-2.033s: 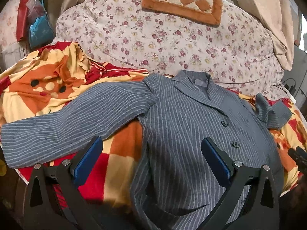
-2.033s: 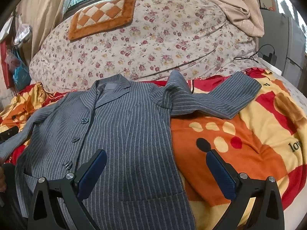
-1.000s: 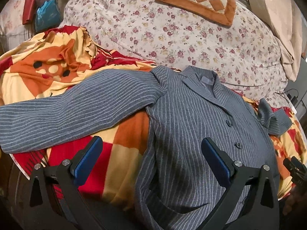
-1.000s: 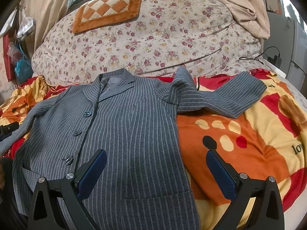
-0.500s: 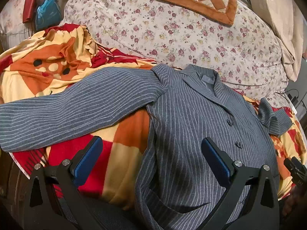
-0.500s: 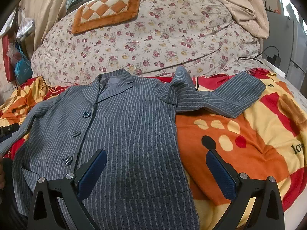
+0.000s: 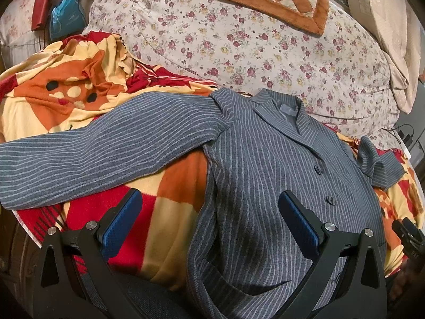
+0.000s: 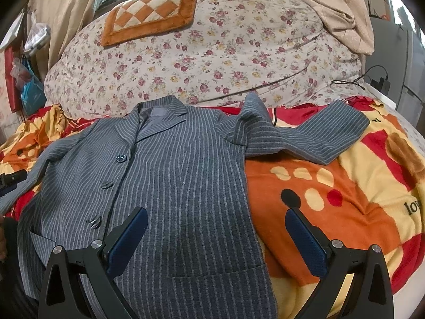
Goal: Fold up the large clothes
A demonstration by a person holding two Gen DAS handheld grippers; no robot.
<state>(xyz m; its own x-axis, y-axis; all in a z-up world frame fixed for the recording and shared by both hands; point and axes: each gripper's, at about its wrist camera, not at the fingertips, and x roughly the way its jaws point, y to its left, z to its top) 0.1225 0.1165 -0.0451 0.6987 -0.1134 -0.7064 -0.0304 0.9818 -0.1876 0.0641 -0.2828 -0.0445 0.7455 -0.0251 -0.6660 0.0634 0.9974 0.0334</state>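
A grey pinstriped jacket (image 7: pixel 265 175) (image 8: pixel 186 180) lies face up and buttoned on an orange, red and yellow blanket (image 7: pixel 170 212) (image 8: pixel 332 199). One sleeve (image 7: pixel 106 148) stretches out flat to the left; the other sleeve (image 8: pixel 305 141) is bent and spreads to the right. My left gripper (image 7: pixel 209 220) hovers open above the jacket's left hem edge, holding nothing. Over the right hem edge my right gripper (image 8: pixel 216 235) stands open and empty too. The right gripper's tip (image 7: pixel 409 236) shows at the left wrist view's right edge.
A big floral quilt bundle (image 7: pixel 252 40) (image 8: pixel 212 53) rises behind the jacket, with an orange checkered mat (image 8: pixel 151 13) on top. Blue and red bags (image 7: pixel 63 18) hang at far left. A beige cloth (image 8: pixel 332 8) and a charger cable (image 8: pixel 372 79) lie at far right.
The left view has crept slightly closer and leftward, showing more of the spread sleeve. The right view has barely shifted. The jacket lies as before; both grippers stay open.
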